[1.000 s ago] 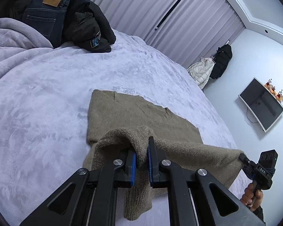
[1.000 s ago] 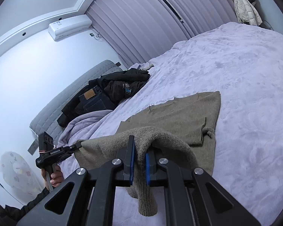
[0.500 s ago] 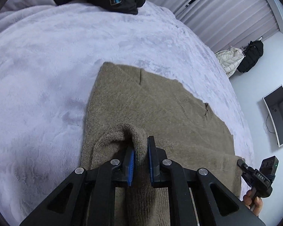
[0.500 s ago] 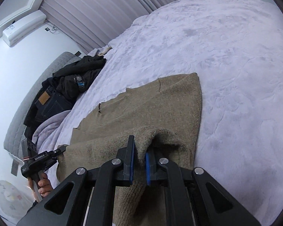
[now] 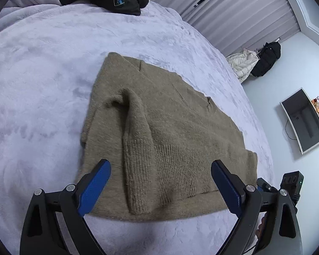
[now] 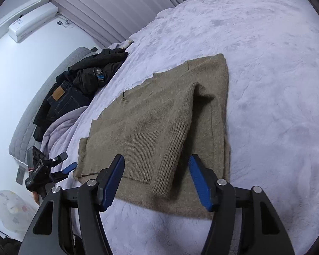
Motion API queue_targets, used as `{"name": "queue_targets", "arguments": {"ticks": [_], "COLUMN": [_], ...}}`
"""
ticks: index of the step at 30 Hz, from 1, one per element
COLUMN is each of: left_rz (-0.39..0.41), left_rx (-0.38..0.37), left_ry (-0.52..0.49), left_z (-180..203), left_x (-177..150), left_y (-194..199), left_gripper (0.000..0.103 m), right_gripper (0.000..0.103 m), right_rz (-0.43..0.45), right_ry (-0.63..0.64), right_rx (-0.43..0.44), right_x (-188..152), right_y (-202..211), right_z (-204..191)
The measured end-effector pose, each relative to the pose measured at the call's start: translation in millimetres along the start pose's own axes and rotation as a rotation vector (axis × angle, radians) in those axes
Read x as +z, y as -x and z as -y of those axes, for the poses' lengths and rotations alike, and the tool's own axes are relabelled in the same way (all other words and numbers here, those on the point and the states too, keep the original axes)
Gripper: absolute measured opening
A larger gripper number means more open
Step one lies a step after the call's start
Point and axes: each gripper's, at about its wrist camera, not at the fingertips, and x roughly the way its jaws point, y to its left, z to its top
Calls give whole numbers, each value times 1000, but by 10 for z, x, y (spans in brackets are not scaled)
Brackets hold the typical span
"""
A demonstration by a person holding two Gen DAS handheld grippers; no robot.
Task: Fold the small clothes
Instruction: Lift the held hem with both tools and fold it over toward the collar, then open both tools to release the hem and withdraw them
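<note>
While the brown sweater (image 5: pixel 172 131) lies flat on the purple bed (image 5: pixel 42 74), nobody is holding it right now. Over on the left side, the left tool (image 5: pixel 160 188) hangs just above the near edge of the sweater with its two blue fingers (image 5: pixel 94 188) spread wide, and nothing is between them. One sleeve (image 5: pixel 136 148) is laid over the body of the sweater and makes a soft bump on that side. Across on the right side, the right tool (image 6: pixel 157 180) is also wide open and has hold of nothing, and the other sleeve (image 6: pixel 180 131) lies folded over the body near it. It looks like the first fold is done, with the bottom part brought up over the top part. To me the job seems about half done, because the sweater is still wide and may need one more fold. A pile of dark clothes (image 6: pixel 83 85) sits far back on the bed.
</note>
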Motion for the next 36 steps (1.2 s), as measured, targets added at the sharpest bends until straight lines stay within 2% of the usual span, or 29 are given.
{"name": "queue_targets", "arguments": {"ticks": [1, 2, 3, 4, 5, 6, 8, 13, 17, 20, 22, 24, 26, 27, 28, 29, 32, 34, 36], "left_rz": [-16, -27, -43, -63, -72, -86, -87, 12, 50, 6, -48, -55, 1, 25, 31, 41, 101, 103, 74], "left_rx": [-1, 9, 34, 52, 51, 34, 33, 15, -10, 7, 28, 20, 1, -21, -35, -46, -35, 14, 131], "left_ry": [-11, -23, -31, -36, -39, -43, -47, -62, 34, 121, 165, 209, 239, 240, 238, 236, 178, 69, -91], "left_z": [27, 50, 62, 65, 66, 70, 107, 283, 223, 102, 22, -73, -141, -165, -182, -193, -103, 171, 564], "left_x": [-3, 6, 23, 52, 82, 127, 237, 614, 1060, 1314, 1413, 1415, 1340, 1316, 1295, 1279, 1260, 1303, 1322], "left_y": [-65, -123, -182, -224, -232, -236, -207, -59, -204, -504, -726, -813, -711, -638, -562, -487, -278, -327, -556], "left_gripper": [95, 87, 69, 58, 26, 9, 9, 9, 9, 9, 24, 79, 95, 95, 95, 95, 95, 95, 95], "right_gripper": [57, 46, 40, 28, 15, 14, 10, 9, 9, 9, 10, 18, 42, 48, 58, 62, 62, 62, 62], "right_rz": [-5, -17, -31, -39, -43, -37, -10, 56, 96, 127, 113, 58, 28, 41, 62, 81, 140, 138, 80], "right_ry": [3, -1, -8, -10, 0, 15, 62, 82, 25, -59, -96, -148, -189, -198, -202, -205, -145, -6, 151], "right_rx": [-8, -17, -16, -13, -9, -6, 19, 82, 105, 77, 20, -58, -95, -103, -113, -120, -150, -242, -324], "right_x": [3, 14, 27, 37, 50, 63, 115, 484, 921, 1250, 1439, 1563, 1586, 1559, 1512, 1464, 1311, 1293, 1331], "right_y": [-45, -97, -151, -182, -187, -172, -94, 15, -143, -385, -610, -814, -920, -903, -857, -799, -606, -619, -815], "right_z": [-3, 3, 14, 9, -15, -54, -165, -339, -317, -188, -104, 12, 137, 174, 206, 238, 179, -39, -310]}}
